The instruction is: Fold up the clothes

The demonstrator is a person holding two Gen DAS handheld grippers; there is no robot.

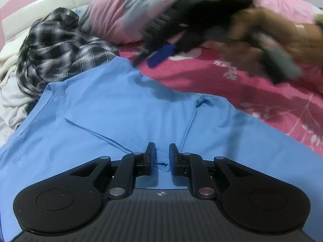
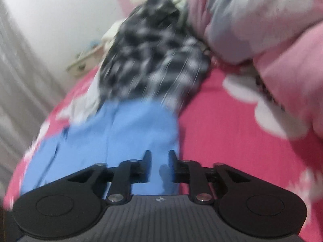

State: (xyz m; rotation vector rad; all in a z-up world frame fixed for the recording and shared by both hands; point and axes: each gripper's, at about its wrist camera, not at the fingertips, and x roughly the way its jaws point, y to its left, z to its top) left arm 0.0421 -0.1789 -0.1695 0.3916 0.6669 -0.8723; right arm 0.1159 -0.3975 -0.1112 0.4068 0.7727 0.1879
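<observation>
While your left hand-held gripper (image 1: pixel 161 159) hovers narrowly parted and empty over the blue garment (image 1: pixel 125 109) lying partly folded on the bed (image 1: pixel 252 92), your right hand-held gripper (image 2: pixel 159 166) stands apart, gripping nothing, and the plaid shirt (image 1: pixel 58 50) and white garment (image 1: pixel 12 100) lie heaped, apparently unfolded.

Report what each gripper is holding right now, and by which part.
Nothing is held. The left gripper stands open over the blue shirt, pads apart. The right gripper is open too, with only blurred blue cloth beneath.
</observation>
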